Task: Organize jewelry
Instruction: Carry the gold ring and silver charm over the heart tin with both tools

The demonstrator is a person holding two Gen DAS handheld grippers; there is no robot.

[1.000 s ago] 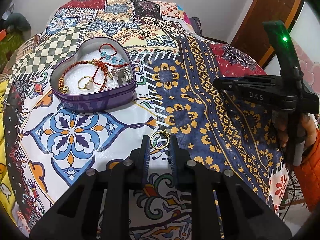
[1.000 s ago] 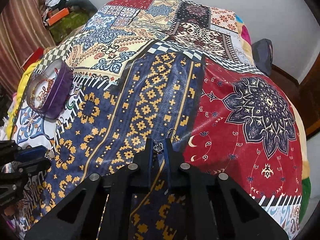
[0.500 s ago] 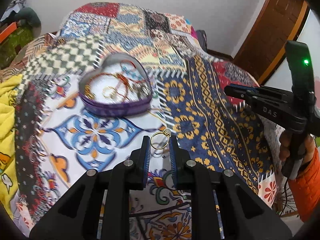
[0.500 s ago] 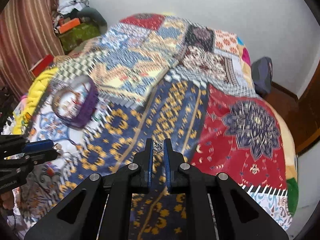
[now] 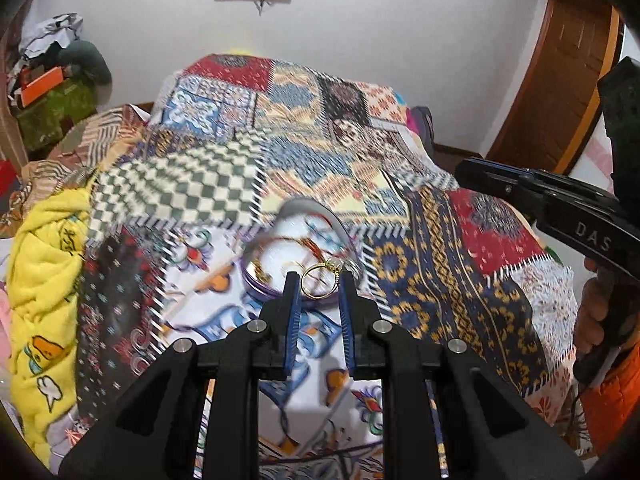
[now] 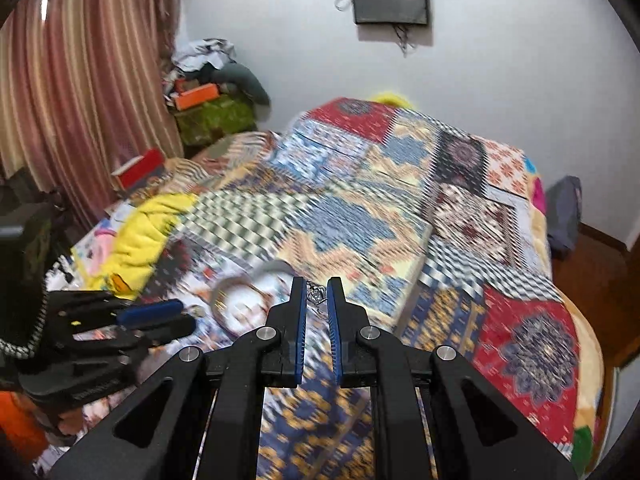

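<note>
My left gripper (image 5: 319, 280) is shut on a gold ring (image 5: 320, 282) and holds it in the air, above the near rim of the purple heart-shaped tin (image 5: 256, 286). The tin is blurred and holds red cord bracelets and other pieces on white lining. My right gripper (image 6: 317, 285) is shut on a small silver pendant (image 6: 316, 294), also lifted off the bed. The tin (image 6: 224, 314) lies below and left of the right fingertips. The left gripper (image 6: 160, 318) shows at the left of the right wrist view, the right gripper (image 5: 500, 178) at the right of the left wrist view.
A patchwork bedspread (image 5: 440, 280) covers the bed. A yellow blanket (image 5: 44, 264) lies along the left side. Clutter is piled in the far left corner (image 6: 212, 100) by a curtain (image 6: 80, 80). A dark frame hangs on the white wall (image 6: 392, 0). A wooden door (image 5: 560, 80) is at the right.
Both grippers have lifted high off the bedspread with their pieces. The left one carried the ring over to the tin; the right one swung left toward the tin with the pendant.
</note>
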